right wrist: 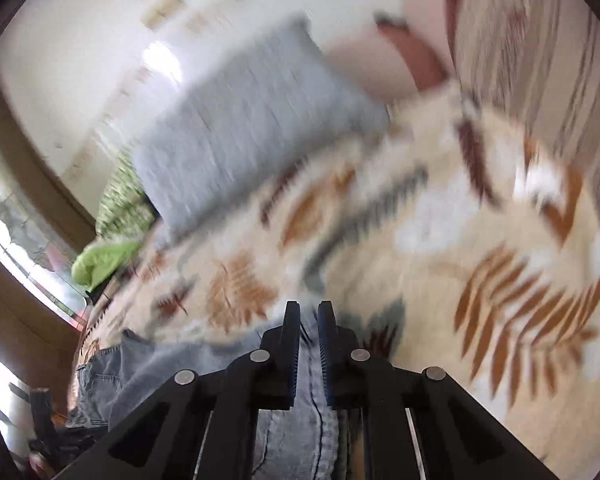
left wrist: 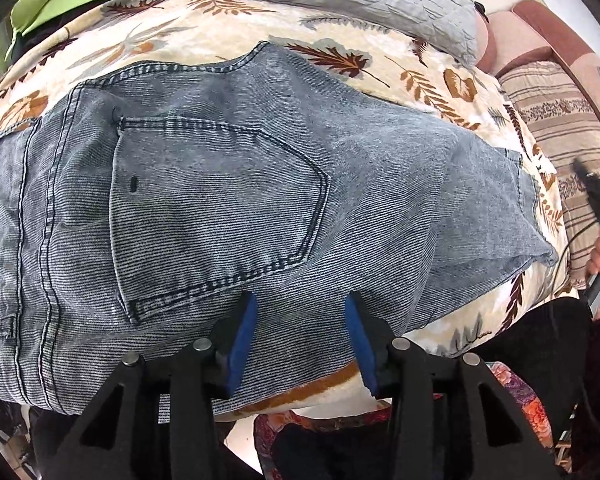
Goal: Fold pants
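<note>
Grey jeans [left wrist: 220, 200] lay spread on the leaf-print bed [left wrist: 440, 88]; the left gripper [left wrist: 300, 304] stood part-open over their near edge, while the right gripper [right wrist: 309, 312], fingers narrowed on a denim seam, risked dragging the pants crooked.

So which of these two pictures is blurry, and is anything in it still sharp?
Right wrist view: heavy motion smear across the leaf-print blanket and grey pillow; only the right hand-held gripper and the denim strip it pinches stay fairly crisp. Left wrist view: sharp, the jeans show their weave and stitching, with fisheye bending at the edges.
</note>
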{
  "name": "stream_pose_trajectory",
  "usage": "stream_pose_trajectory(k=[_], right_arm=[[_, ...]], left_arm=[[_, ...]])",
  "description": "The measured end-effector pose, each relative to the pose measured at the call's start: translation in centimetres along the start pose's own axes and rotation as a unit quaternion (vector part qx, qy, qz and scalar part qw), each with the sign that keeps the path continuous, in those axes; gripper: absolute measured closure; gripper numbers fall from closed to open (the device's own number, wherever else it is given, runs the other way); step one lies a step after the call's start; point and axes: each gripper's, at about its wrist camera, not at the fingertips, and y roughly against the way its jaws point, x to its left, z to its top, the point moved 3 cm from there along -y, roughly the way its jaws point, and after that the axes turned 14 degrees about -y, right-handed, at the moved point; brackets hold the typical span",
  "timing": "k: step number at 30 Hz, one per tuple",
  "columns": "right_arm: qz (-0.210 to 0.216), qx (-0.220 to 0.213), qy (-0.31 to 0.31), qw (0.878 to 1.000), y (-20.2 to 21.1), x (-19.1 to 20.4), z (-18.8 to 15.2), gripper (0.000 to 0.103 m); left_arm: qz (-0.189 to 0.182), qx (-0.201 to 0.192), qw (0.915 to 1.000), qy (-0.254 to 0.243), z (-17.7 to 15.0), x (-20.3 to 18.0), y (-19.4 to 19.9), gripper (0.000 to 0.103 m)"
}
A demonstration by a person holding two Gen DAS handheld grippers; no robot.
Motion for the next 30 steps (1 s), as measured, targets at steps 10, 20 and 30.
stream_pose_trajectory(k=[10, 20, 30], right_arm=[[-0.047, 0.107, -0.077, 0.990, -3.4, -2.8, -2.0, 0.008], [-0.092, 0.192, -0.023, 0.977, -9.5, -1.7, -4.0, 0.072], [-0.076, 0.096, 0.052, 0.991, -7.7, 2.1, -1.8, 0.084]], left_arm=[[0.004, 0.000, 1.0000, -0.001, 0.2, -0.3, -0.1, 0.053], [0.010, 0.005, 0.9999, -0.005, 0.3, -0.5, 0.3, 0.053], [0.004, -0.002, 1.0000, 0.000, 0.7, -0.9, 1.2, 0.053]])
